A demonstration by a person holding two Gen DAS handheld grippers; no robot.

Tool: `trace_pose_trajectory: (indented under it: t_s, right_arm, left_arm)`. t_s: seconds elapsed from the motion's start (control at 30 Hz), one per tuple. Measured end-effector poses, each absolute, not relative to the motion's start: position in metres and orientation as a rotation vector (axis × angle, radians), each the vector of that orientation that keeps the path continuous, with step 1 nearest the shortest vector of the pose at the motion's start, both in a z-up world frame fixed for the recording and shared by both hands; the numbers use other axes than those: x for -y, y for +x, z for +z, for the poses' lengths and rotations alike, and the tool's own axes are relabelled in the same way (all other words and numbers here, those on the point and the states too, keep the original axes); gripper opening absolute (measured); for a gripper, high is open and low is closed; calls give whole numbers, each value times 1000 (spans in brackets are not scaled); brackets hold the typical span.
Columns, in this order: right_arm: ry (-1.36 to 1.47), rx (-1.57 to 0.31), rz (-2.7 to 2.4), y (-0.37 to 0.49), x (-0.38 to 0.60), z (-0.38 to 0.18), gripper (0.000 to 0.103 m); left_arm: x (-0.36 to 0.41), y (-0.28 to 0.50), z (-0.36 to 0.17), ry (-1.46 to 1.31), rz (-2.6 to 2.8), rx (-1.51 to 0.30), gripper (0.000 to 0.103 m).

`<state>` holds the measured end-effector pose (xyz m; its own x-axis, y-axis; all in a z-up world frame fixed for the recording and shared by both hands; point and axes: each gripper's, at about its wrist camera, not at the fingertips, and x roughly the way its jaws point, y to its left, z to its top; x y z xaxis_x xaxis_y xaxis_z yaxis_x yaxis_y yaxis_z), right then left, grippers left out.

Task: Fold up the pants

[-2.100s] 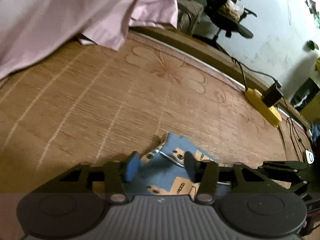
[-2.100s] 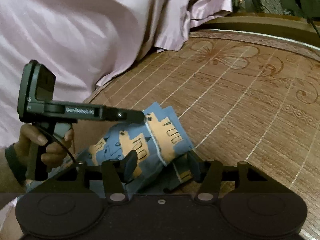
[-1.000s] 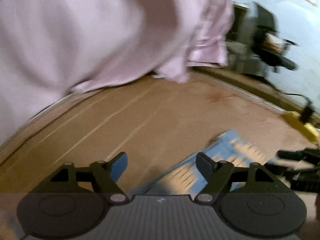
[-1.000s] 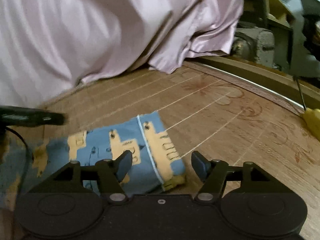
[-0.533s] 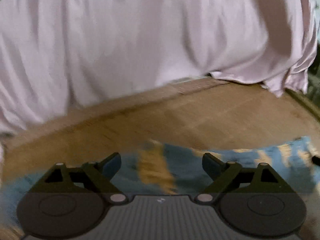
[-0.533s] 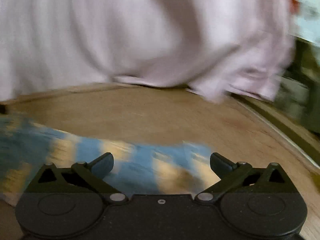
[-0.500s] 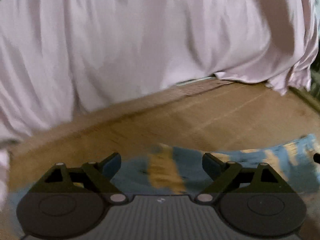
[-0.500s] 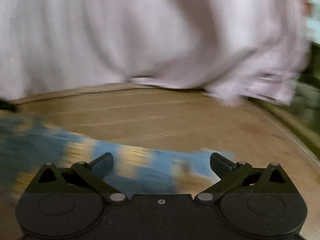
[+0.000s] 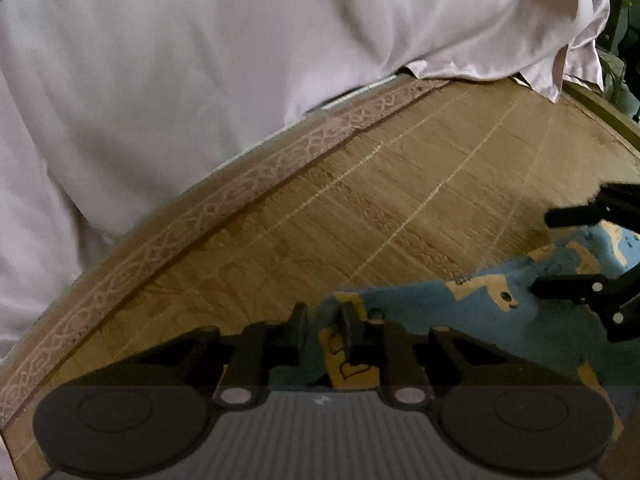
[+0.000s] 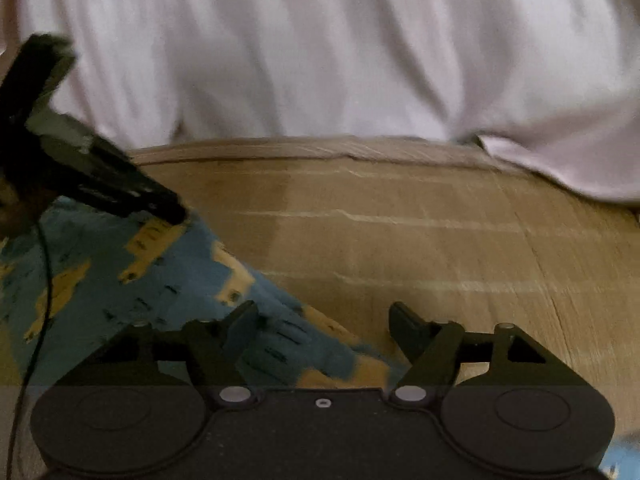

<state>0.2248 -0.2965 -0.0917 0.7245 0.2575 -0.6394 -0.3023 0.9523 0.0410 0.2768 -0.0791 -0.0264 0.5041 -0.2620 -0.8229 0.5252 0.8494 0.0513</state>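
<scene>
My left gripper (image 9: 322, 330) pinches an edge of the blue patterned pants (image 9: 472, 320), which trail off to its right. My right gripper (image 10: 322, 326) stands spread, with the pants (image 10: 120, 280) lying between its jaws and off to their left on the woven mat (image 10: 400, 240).

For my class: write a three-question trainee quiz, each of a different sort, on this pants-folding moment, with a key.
1. True or false: the left gripper is nearly shut on a corner of the blue and yellow pants.
2. The right gripper is: A) open over the pants, B) shut on the pink sheet, C) out of view.
3. Fill in: the pants lie on a woven ____.

Key: 1 true; 2 A; 3 mat.
</scene>
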Motion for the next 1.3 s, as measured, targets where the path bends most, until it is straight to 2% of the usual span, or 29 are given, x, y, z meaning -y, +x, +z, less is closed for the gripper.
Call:
trace_pose_trajectory:
  t_s: [0.03, 0.07, 0.13, 0.17, 0.2, 0.27, 0.33, 0.4, 0.53, 0.73, 0.87, 0.93, 1.0, 1.1, 1.17, 1.23, 1.3]
  right_arm:
    - [-79, -678, 268, 221, 301, -96, 78]
    - [-95, -659, 237, 218, 302, -98, 88]
    - [-108, -633, 173, 218, 310, -99, 93]
    - [-108, -618, 145, 217, 314, -98, 92]
    - [-119, -605, 106, 214, 318, -96, 92]
    - [-152, -572, 5, 206, 324, -89, 89]
    - [-123, -552, -50, 189, 337, -81, 92]
    - [-67, -538, -82, 163, 351, -76, 96]
    - [-58, -568, -185, 104, 371, -78, 98]
    - [90, -623, -339, 44, 408, -98, 98]
    - [199, -619, -351, 29, 437, -105, 99]
    - [223, -604, -339, 22, 449, -106, 98]
    - [231, -586, -327, 20, 458, -106, 94]
    - [255, -571, -288, 22, 472, -105, 82]
    - [266, -573, -278, 20, 480, -104, 67]
    - [292, -579, -274, 14, 486, -105, 62]
    - [319, -582, -271, 8, 489, -107, 61]
  left_arm:
    - [81, 276, -29, 336, -478, -912, 20]
    - [84, 274, -30, 366, -472, -888, 20]
    - [88, 271, -32, 410, -455, -845, 24]
    - [90, 271, -32, 423, -440, -830, 29]
    - [91, 271, -31, 430, -412, -825, 41]
    - [91, 270, -24, 416, -331, -817, 56]
    - [87, 260, -14, 379, -268, -774, 57]
    - [86, 240, -3, 325, -263, -693, 75]
    - [113, 208, 3, 295, -397, -638, 77]
    - [206, 197, 5, 298, -664, -637, 87]
    - [275, 205, -1, 312, -851, -668, 87]
    - [311, 209, -9, 323, -916, -687, 81]
    - [341, 211, -17, 347, -966, -718, 67]
    - [380, 216, -28, 381, -1059, -767, 53]
    - [394, 215, -33, 383, -1105, -788, 46]
    - [402, 211, -38, 388, -1148, -775, 45]
    - [405, 204, -42, 424, -1169, -741, 45]
